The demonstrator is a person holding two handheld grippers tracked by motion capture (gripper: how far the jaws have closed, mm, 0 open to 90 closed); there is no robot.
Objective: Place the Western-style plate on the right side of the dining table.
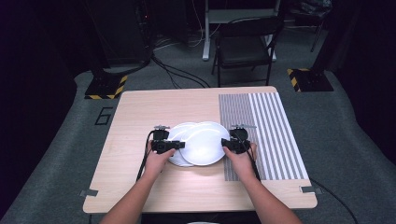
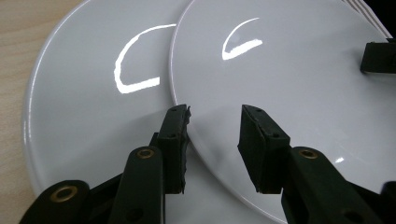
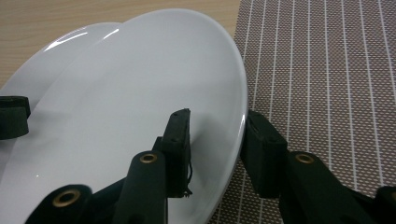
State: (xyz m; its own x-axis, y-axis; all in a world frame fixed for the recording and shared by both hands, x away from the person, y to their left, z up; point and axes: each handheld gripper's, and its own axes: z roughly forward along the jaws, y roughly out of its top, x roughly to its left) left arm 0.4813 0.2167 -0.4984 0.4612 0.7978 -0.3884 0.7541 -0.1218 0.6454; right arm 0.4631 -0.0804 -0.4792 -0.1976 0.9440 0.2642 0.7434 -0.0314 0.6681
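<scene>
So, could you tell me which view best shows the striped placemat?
The high view: the whole striped placemat lies on the table's right side. The right gripper view shows a close patch of it; the left gripper view shows plates.

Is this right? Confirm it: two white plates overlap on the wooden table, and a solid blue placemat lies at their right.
Not quite. The placemat is grey-and-white striped, not solid blue, as the high view shows. The two white plates do overlap on the wooden table, with the mat at their right.

Dim room, table lit from above; glare arcs on plates [image 2: 140,70].
</scene>
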